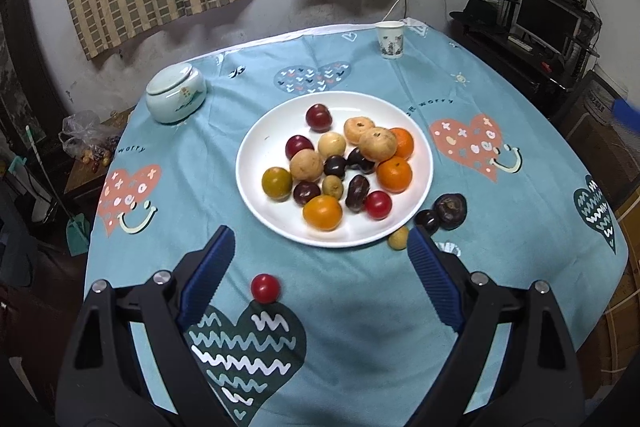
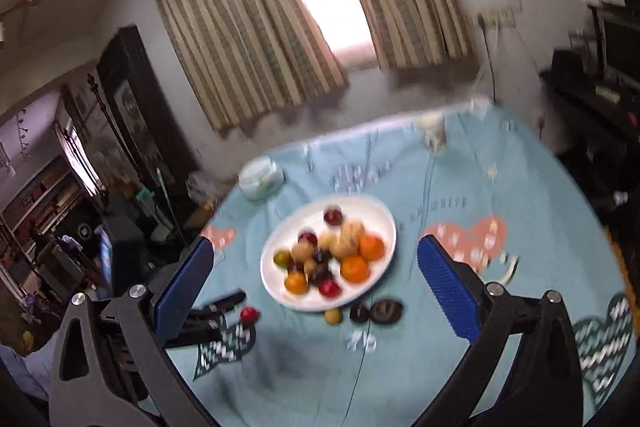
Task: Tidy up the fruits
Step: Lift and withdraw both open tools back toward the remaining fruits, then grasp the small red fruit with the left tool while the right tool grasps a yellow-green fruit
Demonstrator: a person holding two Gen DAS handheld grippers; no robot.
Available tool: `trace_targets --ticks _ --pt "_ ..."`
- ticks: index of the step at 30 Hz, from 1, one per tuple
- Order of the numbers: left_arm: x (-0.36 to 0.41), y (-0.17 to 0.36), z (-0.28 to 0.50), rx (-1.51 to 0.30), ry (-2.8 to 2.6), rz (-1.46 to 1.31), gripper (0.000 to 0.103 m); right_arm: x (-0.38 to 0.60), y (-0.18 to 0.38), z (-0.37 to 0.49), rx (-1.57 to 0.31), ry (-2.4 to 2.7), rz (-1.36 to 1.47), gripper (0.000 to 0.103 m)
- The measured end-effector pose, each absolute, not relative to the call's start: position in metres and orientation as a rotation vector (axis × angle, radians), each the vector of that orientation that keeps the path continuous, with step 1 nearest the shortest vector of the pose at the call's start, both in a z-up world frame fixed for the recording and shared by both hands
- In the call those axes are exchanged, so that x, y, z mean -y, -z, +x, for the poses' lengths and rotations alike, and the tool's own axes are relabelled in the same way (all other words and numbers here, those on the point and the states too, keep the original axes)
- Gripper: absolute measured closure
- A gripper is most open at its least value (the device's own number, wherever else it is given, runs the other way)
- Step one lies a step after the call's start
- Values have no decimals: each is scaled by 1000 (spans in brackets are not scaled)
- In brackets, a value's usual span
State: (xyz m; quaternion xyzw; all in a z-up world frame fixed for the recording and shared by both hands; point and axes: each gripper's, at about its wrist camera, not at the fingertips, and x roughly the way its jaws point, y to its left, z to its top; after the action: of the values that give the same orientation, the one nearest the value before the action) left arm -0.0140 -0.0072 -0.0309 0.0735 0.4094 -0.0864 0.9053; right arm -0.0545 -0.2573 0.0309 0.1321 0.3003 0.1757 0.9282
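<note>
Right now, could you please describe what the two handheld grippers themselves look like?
Both match. The left gripper has two blue fingers with ribbed pads, mounted on black plastic linkage arms with triangular cut-outs and round silver bolts. The right gripper is the same: blue textured fingers on black linkages with silver bolts. No cables, markings, hands or sleeves are visible.

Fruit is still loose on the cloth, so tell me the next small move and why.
Probably lower the left gripper over the red cherry tomato and close on it. Its jaws stand open and empty, the tomato lies between them on the tablecloth, off the white plate.
</note>
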Motion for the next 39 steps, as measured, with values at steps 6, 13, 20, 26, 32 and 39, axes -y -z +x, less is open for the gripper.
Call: trace_targets --ticks 6,13,20,26,32,39 --pt "-27 47 -19 -879 123 97 14 245 34 -41 -822 -292 299 1" --pt "-68 86 -44 -973 103 56 14 240 90 -38 -986 -229 244 1" --pt "-70 107 -40 -1027 103 33 14 210 118 -42 -1051 -238 16 1" --pt "-57 108 -22 -1033 120 41 14 209 128 -39 -1099 -245 90 1" --pt "-52 114 -13 -1057 133 43 14 224 138 -41 -1159 -248 252 1" --pt "-53 120 -13 -1074 137 46 14 228 142 -46 -1173 -215 283 1"
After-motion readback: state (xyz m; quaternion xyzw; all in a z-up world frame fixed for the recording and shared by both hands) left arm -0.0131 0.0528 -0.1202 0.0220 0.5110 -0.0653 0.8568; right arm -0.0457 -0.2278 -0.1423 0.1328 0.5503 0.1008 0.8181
